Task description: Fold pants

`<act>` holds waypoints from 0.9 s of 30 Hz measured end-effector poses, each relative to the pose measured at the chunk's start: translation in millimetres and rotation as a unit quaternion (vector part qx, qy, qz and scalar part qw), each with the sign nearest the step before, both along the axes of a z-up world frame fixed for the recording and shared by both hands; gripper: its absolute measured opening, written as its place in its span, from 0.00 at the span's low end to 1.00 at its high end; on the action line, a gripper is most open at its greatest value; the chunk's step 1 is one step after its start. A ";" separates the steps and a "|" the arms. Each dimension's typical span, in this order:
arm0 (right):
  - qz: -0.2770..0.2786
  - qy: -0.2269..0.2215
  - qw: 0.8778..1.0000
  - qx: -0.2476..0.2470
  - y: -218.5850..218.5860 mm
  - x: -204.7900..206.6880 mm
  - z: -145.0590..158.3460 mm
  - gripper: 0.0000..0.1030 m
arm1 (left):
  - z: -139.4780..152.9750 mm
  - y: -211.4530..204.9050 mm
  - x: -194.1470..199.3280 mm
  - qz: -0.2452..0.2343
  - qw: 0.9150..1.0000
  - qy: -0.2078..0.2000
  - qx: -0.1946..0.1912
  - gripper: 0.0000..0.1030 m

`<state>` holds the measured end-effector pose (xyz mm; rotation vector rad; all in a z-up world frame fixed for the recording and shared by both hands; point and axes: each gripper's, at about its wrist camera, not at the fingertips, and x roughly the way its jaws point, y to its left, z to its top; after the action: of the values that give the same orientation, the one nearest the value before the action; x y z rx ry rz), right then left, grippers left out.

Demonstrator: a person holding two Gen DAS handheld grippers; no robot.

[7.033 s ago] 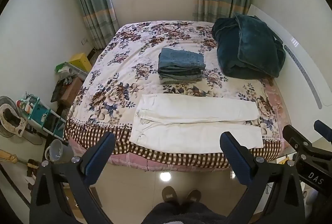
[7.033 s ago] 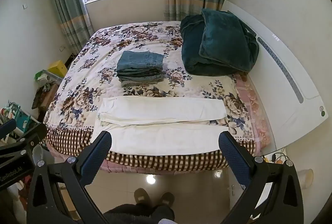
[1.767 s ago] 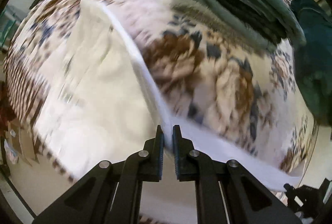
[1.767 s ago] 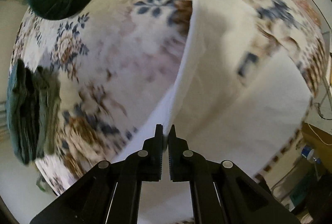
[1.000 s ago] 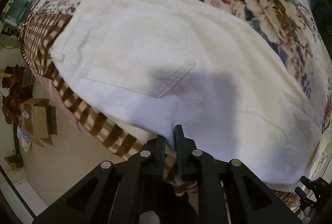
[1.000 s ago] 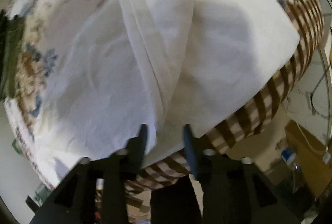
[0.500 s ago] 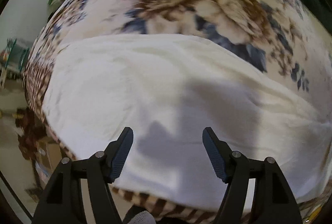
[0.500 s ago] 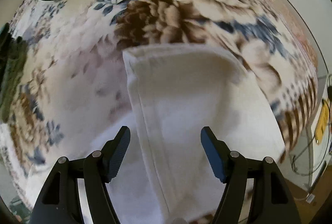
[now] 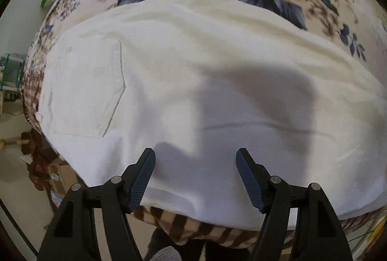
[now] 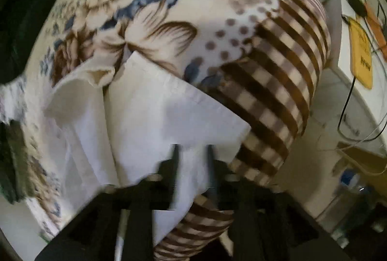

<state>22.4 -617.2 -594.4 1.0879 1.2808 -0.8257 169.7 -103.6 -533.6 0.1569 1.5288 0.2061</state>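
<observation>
Lying flat along the near edge of a floral bedspread with a brown checked border: white cotton pants, back pocket up, legs folded one over the other. Hovering just above the seat end, black left gripper, jaws spread wide, holding nothing. Blurred over the hem end, black right gripper, fingers a narrow gap apart; grip on the cloth cannot be told. Beyond the bed corner, a white cabinet with a yellow card and cables; cardboard boxes on the pale floor.
</observation>
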 end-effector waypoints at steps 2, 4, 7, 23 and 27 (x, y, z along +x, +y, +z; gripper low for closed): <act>0.041 -0.023 0.999 -0.019 10.0 26.8 10.2 0.54 | -1.4 -3.3 -1.8 -0.010 1.000 -0.007 0.016 0.66; 0.097 -0.027 0.994 -0.036 27.4 59.4 16.7 0.61 | -5.8 -9.9 -1.8 -0.020 0.999 -0.011 0.033 0.66; 0.192 0.005 0.977 -0.091 62.7 125.1 13.6 0.74 | -21.9 -14.8 -0.1 -0.033 0.998 -0.005 0.049 0.66; 0.041 0.026 0.998 -0.028 9.7 28.8 0.9 0.13 | -13.2 4.5 -2.1 -0.017 1.000 0.017 0.013 0.66; -0.075 -0.094 0.989 0.083 -14.2 -20.9 -21.3 0.40 | -12.6 8.8 -8.0 -0.016 1.000 0.022 0.007 0.66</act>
<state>1.5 -631.5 -615.7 1.3744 1.1339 -0.7173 161.7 -94.8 -546.1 0.1992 1.5671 0.1892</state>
